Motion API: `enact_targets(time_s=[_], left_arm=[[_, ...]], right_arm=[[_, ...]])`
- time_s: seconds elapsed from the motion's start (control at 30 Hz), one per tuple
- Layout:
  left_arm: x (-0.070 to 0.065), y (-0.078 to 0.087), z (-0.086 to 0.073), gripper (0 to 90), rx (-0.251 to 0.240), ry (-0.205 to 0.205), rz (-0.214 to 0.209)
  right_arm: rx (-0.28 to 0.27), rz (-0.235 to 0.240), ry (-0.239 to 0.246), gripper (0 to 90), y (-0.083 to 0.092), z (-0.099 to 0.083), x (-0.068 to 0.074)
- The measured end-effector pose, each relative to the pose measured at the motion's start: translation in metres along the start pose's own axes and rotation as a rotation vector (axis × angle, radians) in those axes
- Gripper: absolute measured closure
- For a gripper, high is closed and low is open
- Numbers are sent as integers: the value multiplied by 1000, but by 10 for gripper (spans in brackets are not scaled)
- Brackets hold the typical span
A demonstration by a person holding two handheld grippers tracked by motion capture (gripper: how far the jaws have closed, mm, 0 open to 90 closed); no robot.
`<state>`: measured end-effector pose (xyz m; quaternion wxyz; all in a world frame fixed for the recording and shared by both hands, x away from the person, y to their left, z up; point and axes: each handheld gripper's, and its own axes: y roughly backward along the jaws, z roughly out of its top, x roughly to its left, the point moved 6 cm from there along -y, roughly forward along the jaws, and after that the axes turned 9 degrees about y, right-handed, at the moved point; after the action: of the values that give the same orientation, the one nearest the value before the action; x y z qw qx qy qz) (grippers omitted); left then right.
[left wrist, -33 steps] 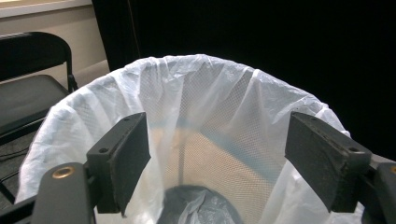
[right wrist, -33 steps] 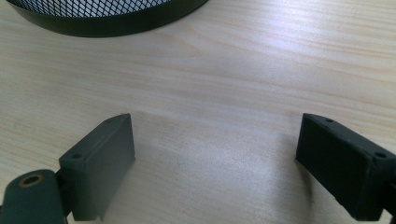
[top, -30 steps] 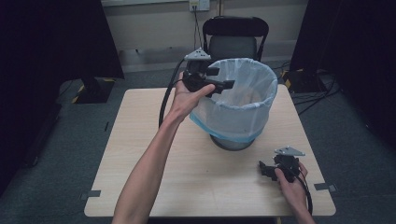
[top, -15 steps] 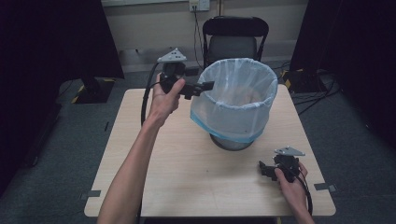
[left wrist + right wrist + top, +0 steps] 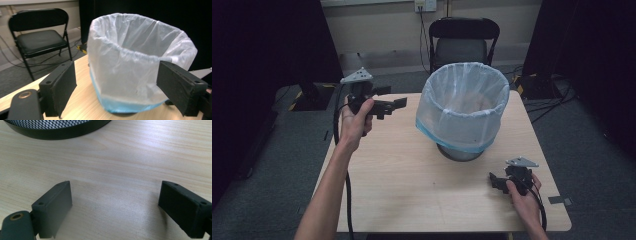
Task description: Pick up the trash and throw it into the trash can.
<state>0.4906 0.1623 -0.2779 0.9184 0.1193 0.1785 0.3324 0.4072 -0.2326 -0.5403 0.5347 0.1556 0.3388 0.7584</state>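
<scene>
Seemingly the bag-fitting is done: the plastic bag [image 5: 464, 107] already lines the mesh bin [image 5: 459, 151] at centre frame on the worktop [image 5: 402, 170], its edge folded over the rim; little looks left to do. The left claw [image 5: 393, 103], raised at upper left, has jaws wide apart and empty, aimed at the bag. The right claw [image 5: 493, 181], lower right, rests wide and empty on the wood

The left black two-jaw gripper [image 5: 393, 104] is now away from the rim of the mesh bin lined with a white plastic bag [image 5: 463, 112]. It is held over the left far part of the light wooden table [image 5: 402, 170], with its jaws wide apart.
</scene>
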Motion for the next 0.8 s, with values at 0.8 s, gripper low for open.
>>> enact_targets(time_s=[0.8], left_arm=[[13,69,-98,158,34,-20,136]], right_arm=[[0,0,0,105,0,0,0]])
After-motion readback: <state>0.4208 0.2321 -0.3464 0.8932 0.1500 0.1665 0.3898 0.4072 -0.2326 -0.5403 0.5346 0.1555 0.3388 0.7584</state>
